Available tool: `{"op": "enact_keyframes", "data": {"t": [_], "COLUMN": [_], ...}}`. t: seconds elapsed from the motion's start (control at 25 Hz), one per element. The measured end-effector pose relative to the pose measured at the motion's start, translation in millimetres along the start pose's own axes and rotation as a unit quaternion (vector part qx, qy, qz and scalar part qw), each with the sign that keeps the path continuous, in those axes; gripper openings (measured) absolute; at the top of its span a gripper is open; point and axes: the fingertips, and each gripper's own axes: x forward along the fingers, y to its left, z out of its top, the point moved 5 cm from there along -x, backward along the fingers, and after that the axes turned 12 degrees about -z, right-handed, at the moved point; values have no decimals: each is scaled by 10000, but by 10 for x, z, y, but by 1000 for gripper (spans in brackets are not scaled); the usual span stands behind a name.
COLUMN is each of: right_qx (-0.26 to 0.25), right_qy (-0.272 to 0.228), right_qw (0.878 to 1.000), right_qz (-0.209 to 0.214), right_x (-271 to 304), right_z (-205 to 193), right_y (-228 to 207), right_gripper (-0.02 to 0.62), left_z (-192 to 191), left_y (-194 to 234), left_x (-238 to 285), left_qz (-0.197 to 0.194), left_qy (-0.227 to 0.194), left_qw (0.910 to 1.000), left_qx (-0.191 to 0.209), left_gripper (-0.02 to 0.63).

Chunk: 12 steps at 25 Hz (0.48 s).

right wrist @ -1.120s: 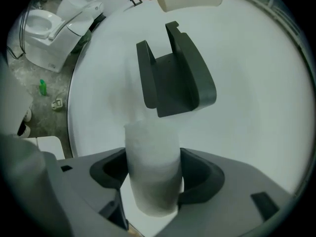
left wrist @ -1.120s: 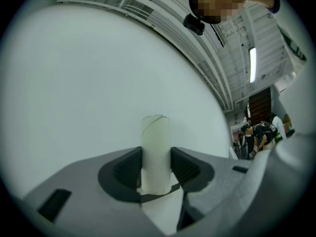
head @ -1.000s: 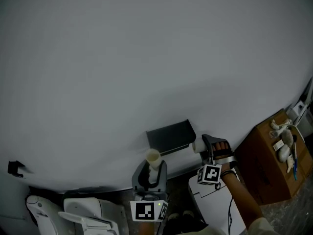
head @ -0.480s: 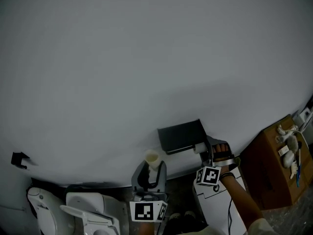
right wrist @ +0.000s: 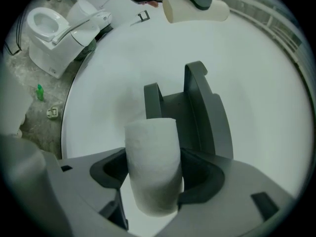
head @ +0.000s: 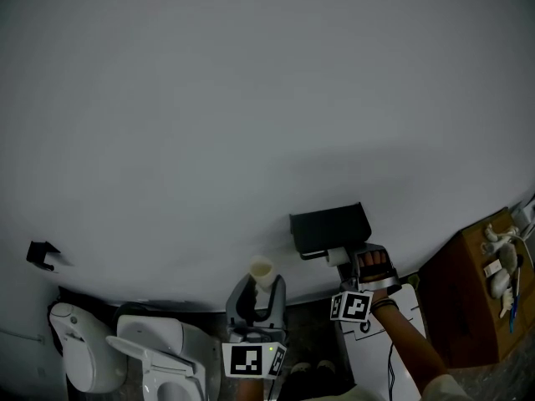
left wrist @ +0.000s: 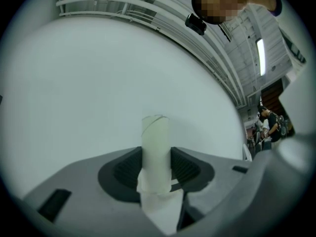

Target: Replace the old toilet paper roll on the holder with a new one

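The dark holder (head: 330, 228) hangs on the grey wall, its arms bare. My left gripper (head: 261, 284) is shut on the old roll (head: 262, 269), a thin cream cardboard tube (left wrist: 155, 149) with a scrap of paper on it, held upright well left of the holder. My right gripper (head: 351, 259) is shut on the new white roll (head: 338, 256), just below the holder's right end. In the right gripper view the new roll (right wrist: 153, 169) fills the jaws, with the holder (right wrist: 197, 112) close beyond it and the old tube (right wrist: 195, 9) at the top.
A white toilet (head: 125, 353) stands at the lower left, also seen in the right gripper view as the toilet (right wrist: 54, 23). A brown cardboard box (head: 472, 303) with small items stands at the right. A small black hook (head: 40, 255) is on the wall. A green bottle (right wrist: 39, 92) lies on the floor.
The head view has swung left, so the holder shows further right. My right gripper with the new roll has closed in under the holder. The left gripper holds still with the old tube.
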Motion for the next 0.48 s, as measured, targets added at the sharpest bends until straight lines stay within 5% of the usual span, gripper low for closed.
{"op": "enact_keyframes", "data": {"t": [0.48], "right_qx": [104], "right_qy": [-471], "right_qw": [9988], "right_qz": [103], "right_x": [-112], "right_z": [309], "right_y": [56], "right_gripper": [319], "left_z": [-3], "left_y": [97], "left_x": [-183], "left_qz": [246], "left_qy": [44], "left_qw": [9997], "left_qx": [7], "left_gripper": [183]}}
